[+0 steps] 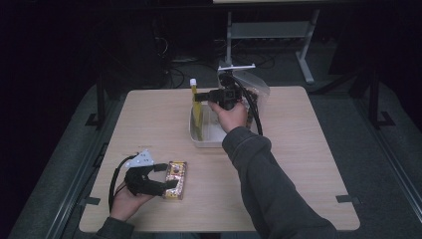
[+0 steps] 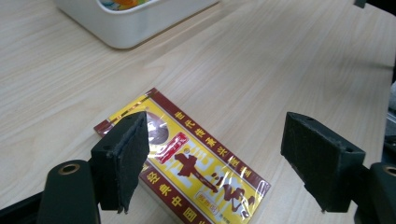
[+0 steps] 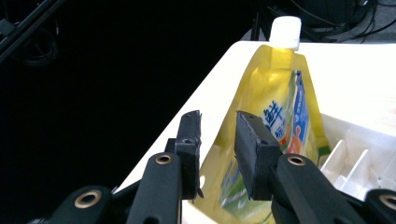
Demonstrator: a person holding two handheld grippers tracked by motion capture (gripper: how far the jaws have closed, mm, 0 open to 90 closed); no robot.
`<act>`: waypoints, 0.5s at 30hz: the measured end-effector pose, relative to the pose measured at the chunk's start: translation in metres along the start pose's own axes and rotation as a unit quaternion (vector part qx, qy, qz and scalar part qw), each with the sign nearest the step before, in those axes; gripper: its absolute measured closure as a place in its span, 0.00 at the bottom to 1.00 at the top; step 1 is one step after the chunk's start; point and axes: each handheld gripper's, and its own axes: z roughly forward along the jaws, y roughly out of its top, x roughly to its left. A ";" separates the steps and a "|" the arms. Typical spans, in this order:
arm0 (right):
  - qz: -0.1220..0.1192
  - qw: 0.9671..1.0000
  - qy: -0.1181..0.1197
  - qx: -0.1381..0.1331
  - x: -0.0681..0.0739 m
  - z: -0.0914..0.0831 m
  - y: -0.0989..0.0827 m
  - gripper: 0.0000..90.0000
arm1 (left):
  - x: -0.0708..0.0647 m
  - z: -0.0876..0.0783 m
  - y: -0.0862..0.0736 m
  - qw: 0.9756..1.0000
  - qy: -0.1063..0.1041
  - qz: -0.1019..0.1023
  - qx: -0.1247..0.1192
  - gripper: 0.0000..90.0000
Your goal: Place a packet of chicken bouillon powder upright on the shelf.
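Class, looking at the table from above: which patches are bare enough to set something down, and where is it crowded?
Bare: the table's right side beyond the sleeve, and the far-left corner beside the white bin. Crowded: around the bin and the yellow packet near the front left.

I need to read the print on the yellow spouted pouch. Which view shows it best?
The right gripper view: the yellow pouch is close, its lettering visible. The high view shows it small, standing in the white bin.

You've got a pale matt wood-grain table [image 2: 280, 60], a glossy film-wrapped card box [image 2: 196, 163], a shiny yellow plastic pouch [image 3: 275, 107] with white cap, a smooth white plastic tray [image 2: 140, 23], and rough matt black pads [image 2: 126, 154].
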 end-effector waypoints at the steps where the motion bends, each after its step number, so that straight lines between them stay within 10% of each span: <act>1: -0.001 1.000 0.000 0.003 0.000 -0.002 0.000 0.77 | 0.000 0.000 -0.001 1.000 0.003 -0.001 0.001 0.25; 15: -0.002 1.000 0.023 0.016 -0.001 -0.025 -0.012 0.71 | 0.000 0.009 -0.006 0.999 0.025 -0.011 0.024 0.21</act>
